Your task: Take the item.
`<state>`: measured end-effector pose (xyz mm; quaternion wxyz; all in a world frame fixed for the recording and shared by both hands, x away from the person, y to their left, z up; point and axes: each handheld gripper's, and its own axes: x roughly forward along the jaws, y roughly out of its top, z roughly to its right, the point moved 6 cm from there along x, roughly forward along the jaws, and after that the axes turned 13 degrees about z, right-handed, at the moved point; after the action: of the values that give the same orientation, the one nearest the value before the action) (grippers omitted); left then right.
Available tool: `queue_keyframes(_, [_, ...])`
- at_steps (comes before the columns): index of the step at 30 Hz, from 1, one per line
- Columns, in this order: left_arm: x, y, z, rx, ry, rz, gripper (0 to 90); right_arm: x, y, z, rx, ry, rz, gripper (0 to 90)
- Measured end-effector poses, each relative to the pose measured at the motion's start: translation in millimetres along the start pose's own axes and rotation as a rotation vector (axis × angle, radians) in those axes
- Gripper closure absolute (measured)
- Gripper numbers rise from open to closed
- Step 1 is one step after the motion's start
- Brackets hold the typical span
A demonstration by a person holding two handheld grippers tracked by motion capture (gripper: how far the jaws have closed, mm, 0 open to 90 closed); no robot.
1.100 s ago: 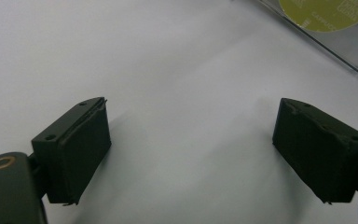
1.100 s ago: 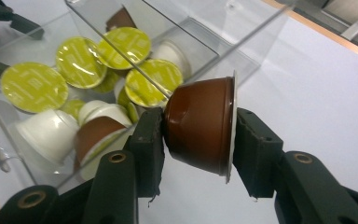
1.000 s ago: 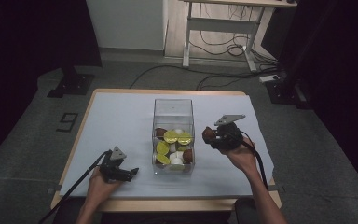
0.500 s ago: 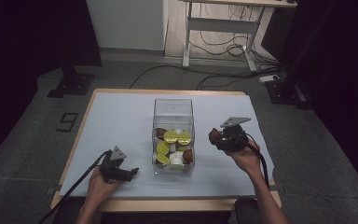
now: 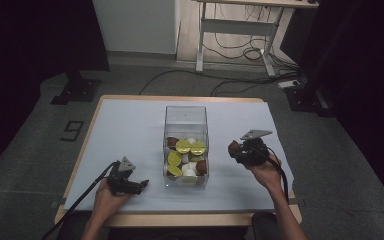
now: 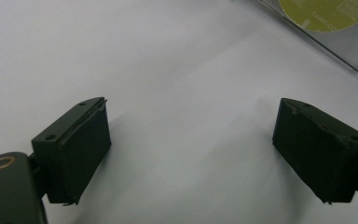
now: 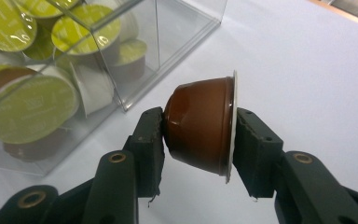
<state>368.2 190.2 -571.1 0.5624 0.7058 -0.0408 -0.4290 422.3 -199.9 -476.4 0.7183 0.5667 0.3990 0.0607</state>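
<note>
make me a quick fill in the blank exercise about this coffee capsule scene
1. The right gripper holds a ____ capsule between its fingers.
2. The other capsules lie in a clear ____ at the middle of the table.
3. The left gripper rests on the table with its fingers ____ and nothing between them.
4. Most lids in the box are ____ in colour.

Missing words: brown; box; open; green

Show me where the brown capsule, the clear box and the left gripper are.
brown capsule [image 7: 200, 128], right gripper view, on its brown side wall.
clear box [image 5: 185, 116], high view, on its far wall.
left gripper [image 5: 141, 185], high view, between its fingertips.
</note>
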Motion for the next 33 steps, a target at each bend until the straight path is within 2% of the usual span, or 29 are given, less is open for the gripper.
queue_keyframes(33, [0.1, 0.0, 0.1, -0.001, 0.001, 0.001, 10.5, 19.1, -52.9, 9.8, 0.012, -0.038, -0.067, 55.5])
